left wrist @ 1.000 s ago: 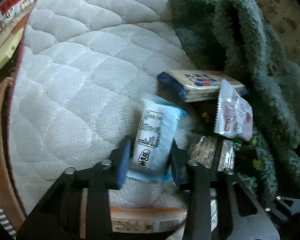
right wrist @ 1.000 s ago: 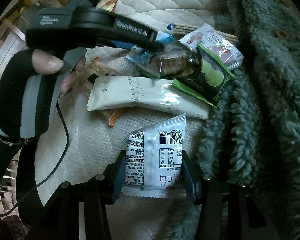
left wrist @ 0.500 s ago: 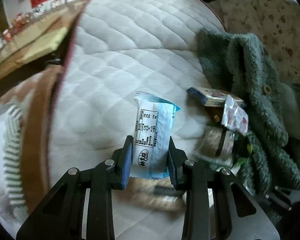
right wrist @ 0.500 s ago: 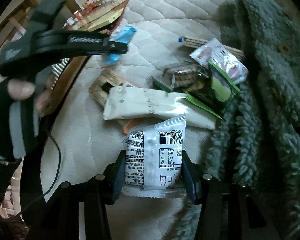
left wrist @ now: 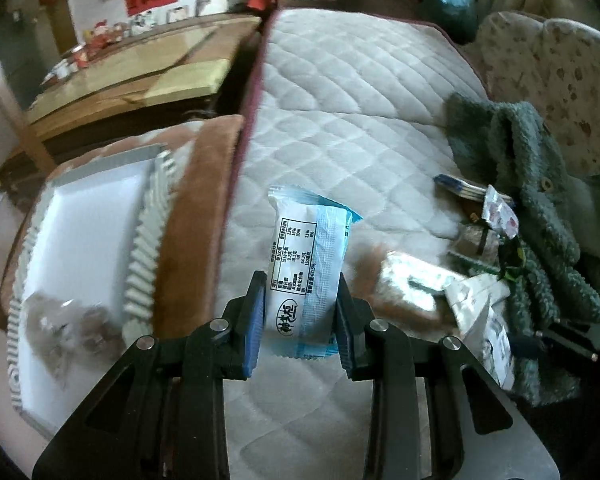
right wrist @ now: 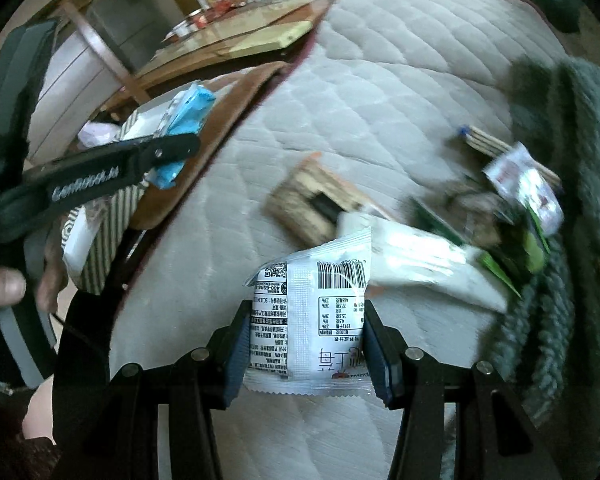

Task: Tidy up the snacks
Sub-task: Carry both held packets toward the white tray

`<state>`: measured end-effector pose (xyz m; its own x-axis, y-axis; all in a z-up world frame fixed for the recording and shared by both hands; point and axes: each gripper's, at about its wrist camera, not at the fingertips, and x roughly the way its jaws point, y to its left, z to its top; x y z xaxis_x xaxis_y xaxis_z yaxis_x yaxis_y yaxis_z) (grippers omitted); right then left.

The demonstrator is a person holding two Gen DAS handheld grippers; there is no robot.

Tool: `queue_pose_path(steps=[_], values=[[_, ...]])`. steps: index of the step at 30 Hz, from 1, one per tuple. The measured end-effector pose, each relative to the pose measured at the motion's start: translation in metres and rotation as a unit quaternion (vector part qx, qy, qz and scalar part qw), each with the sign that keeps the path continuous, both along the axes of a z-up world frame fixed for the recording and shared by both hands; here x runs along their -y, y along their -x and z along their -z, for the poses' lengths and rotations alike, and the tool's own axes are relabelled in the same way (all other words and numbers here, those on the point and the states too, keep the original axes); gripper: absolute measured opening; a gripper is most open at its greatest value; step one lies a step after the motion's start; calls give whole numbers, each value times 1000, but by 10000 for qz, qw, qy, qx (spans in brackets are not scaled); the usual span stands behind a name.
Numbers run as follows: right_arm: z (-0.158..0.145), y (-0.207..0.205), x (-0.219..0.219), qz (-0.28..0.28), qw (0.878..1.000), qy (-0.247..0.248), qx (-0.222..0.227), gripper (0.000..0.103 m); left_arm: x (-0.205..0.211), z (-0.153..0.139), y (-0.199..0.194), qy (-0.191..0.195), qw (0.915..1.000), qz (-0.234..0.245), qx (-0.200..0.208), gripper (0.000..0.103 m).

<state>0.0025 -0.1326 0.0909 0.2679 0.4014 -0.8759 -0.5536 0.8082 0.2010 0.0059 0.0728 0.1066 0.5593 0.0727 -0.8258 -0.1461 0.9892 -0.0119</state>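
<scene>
My left gripper (left wrist: 300,312) is shut on a blue and white snack packet (left wrist: 306,264) held above the quilted mattress (left wrist: 360,100), close to its left edge. A white ribbed basket (left wrist: 148,236) sits at the left with a clear packet (left wrist: 68,320) inside. My right gripper (right wrist: 304,344) is shut on a white snack packet (right wrist: 312,312) with a barcode. In the right wrist view the left gripper (right wrist: 180,148) carries the blue packet (right wrist: 184,120) over the basket (right wrist: 104,216). A pile of snacks (right wrist: 420,240) lies on the mattress (right wrist: 400,80).
A shaggy green coat (left wrist: 540,200) lies along the right side of the mattress beside the snack pile. A brown padded edge (left wrist: 196,208) borders the basket. A wooden table (left wrist: 140,68) stands at the back left. A gloved hand (right wrist: 4,272) holds the left gripper.
My left gripper has lifted the blue packet off the pile and carried it left toward the basket. My right gripper has risen with the white packet.
</scene>
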Motion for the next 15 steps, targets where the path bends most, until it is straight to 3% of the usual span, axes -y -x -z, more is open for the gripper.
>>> queue_pose_path(steps=[15], values=[[-25,9,-110,-978,9946,174,300,49,-85,-17,62,-73,9956,-892,275,30]])
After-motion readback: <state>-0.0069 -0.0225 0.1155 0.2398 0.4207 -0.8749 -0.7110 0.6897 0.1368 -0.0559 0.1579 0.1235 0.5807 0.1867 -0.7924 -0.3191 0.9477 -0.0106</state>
